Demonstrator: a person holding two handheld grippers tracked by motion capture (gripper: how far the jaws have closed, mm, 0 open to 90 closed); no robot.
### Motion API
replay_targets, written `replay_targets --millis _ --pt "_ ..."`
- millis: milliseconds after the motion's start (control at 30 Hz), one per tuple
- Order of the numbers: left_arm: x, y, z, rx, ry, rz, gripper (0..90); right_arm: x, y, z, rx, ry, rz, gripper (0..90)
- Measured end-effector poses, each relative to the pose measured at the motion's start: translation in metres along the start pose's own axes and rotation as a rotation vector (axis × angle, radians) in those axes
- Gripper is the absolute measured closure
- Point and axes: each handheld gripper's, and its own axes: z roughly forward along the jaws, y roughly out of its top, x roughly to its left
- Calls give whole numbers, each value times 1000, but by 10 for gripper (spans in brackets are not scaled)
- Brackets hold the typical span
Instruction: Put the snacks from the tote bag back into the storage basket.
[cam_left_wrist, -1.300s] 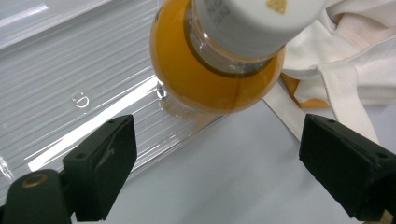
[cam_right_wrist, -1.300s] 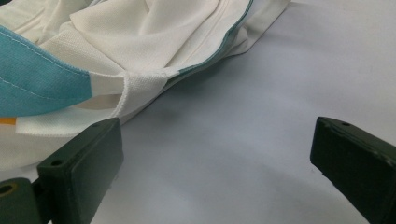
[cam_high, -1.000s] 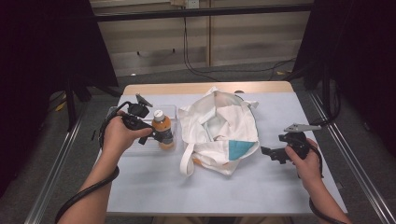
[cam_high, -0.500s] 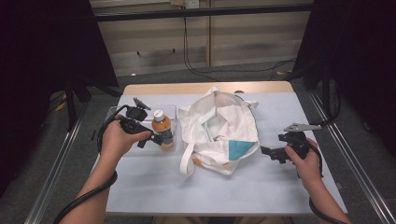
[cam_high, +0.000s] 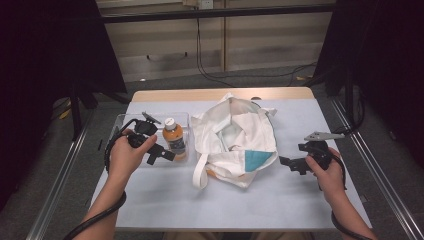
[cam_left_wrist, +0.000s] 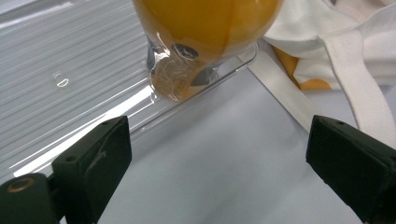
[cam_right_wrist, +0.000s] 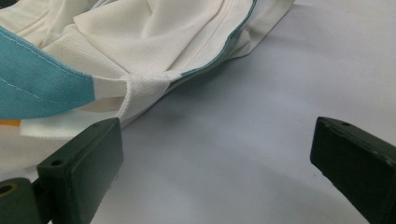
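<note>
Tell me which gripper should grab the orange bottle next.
Left. The left gripper sits open right beside the orange bottle in the clear tray, jaws facing its base. The right gripper is across the white bag, aimed at the bag's edge.

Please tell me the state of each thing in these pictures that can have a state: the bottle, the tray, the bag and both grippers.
Orange drink bottle with white cap: upright, capped, standing in the tray.
Clear plastic tray: flat on the table, holding the bottle.
White cloth tote bag with teal patch: lying down, mouth open, handle loose.
Left gripper: open, near the bottle, holding nothing.
Right gripper: open, beside the bag, holding nothing.
</note>
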Motion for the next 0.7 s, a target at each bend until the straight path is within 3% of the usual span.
replay_targets --millis 67,700 --pt "0 -3 1 -13 -3 -12 69 0 0 0 1 1 4 25" --pt "-3 -23 6 -41 -49 10 70 1 0 0 0 0 4 25"
